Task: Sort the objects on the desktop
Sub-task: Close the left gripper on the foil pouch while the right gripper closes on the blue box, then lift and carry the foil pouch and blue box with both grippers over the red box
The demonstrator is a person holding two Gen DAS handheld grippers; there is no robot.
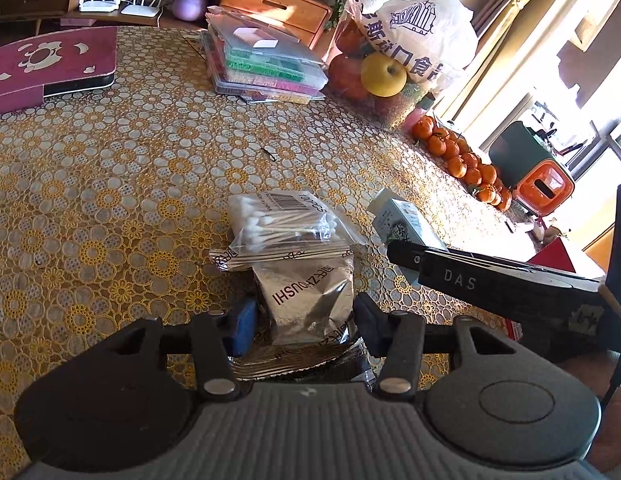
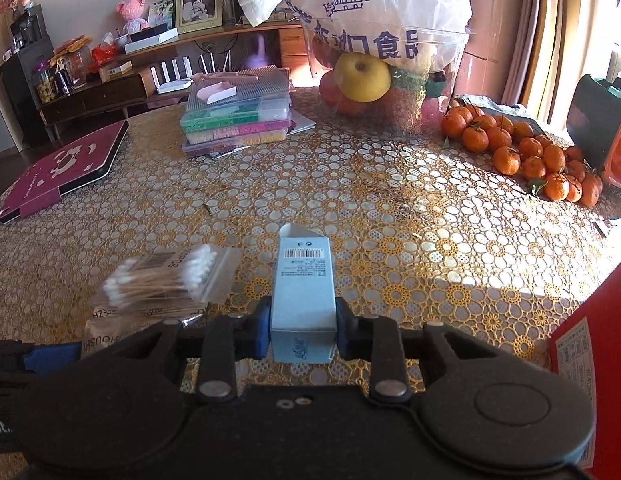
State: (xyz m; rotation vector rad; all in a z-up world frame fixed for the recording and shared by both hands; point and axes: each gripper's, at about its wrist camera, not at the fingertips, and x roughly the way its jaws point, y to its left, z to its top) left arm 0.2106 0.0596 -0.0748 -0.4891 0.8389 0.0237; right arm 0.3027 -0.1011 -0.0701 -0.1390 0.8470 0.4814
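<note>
- While my left gripper sits closed on the silver foil pouch, the cotton-swab bag riding on it could slide off onto the counter.
- My right gripper clamps the pale blue carton, held level just above the counter.
- Both grippers point forward, side by side, and risk colliding.

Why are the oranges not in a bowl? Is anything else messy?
The mandarins lie loose in a heap on the tablecloth beside the fruit bag. The small blue box in the right gripper has its top flap open.
</note>
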